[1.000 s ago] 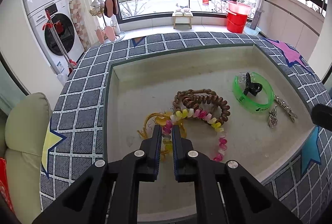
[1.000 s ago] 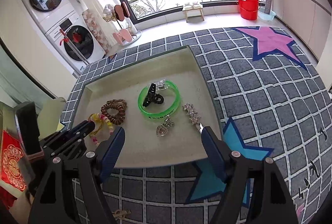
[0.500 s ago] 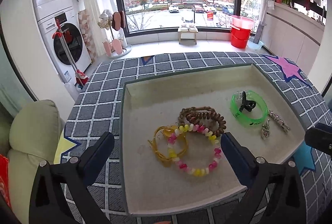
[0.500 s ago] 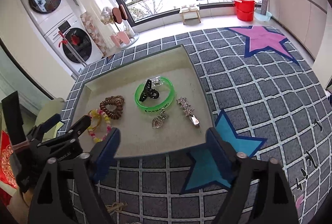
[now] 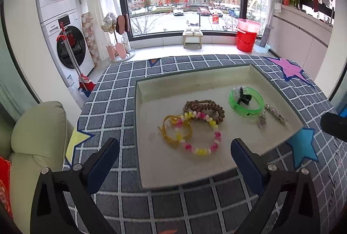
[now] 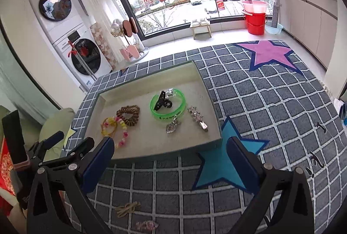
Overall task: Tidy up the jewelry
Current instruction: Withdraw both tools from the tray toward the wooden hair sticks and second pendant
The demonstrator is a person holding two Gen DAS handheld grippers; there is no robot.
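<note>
Pink-yellow bead bracelet (image 5: 198,133) flat in tray (image 5: 216,76), overlapping yellow cord (image 5: 171,132) and brown bracelet (image 5: 203,107); green bangle (image 5: 246,101) apart

Home laundry balcony, high-rise flat.
Stacked washer-dryer (image 5: 63,23), mop (image 5: 73,60), red bucket (image 5: 246,40), slipper rack (image 5: 118,43), patterned rug (image 6: 271,103), apartment towers outside.

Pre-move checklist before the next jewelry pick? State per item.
1. Left gripper open, holding nothing: ok.
2. Right gripper open, holding nothing: ok.
3. All jewelry inside the tray: not ok; a tan knotted piece and a pink piece lie on the carpet.
4. Pink-yellow bead bracelet separate from its neighbours: not ok; it overlaps the yellow cord bracelet and brown bead bracelet.
5. Black claw clip free of the green bangle: not ok; it sits on it.
</note>
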